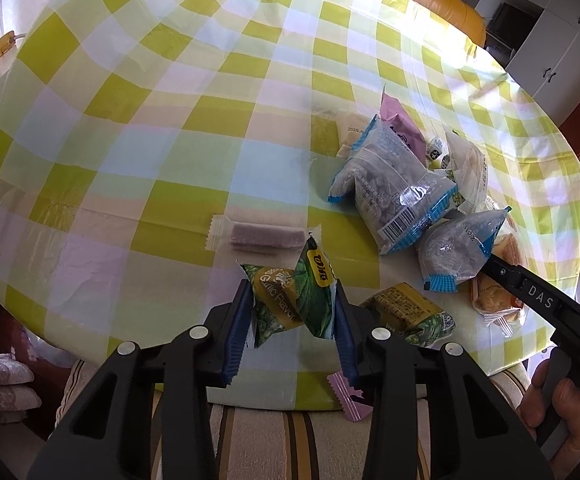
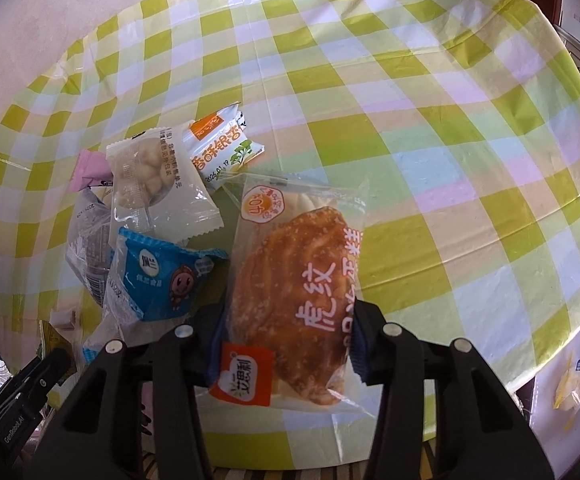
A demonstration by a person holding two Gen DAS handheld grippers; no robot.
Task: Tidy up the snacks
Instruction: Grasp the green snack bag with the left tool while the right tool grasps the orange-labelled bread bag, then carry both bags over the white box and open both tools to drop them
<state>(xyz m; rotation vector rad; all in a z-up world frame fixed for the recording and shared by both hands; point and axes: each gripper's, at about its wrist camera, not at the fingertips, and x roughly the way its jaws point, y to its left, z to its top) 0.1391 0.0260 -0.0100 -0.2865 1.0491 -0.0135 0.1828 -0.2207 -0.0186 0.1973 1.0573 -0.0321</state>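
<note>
Two picks under way: left claw [image 1: 292, 312] clamped on garlic snack packet [image 1: 290, 300], right claw [image 2: 286, 344] on bread packet [image 2: 294, 300]; next, lift and sort onto bare table [image 1: 130, 140]

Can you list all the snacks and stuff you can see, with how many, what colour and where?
Green garlic snack packet: one, green-yellow, between left gripper's fingers.
Cake packet: one, golden-brown cake, between right gripper's fingers.
Blue-edged packets: two, clear and blue, in pile.
Purple bar: one, clear wrapper, apart from pile.
Nut packet: one, white-clear, in pile.
Tablecloth: one, green-white check.
Left gripper: black, blue pads.
Right gripper: black.
</note>
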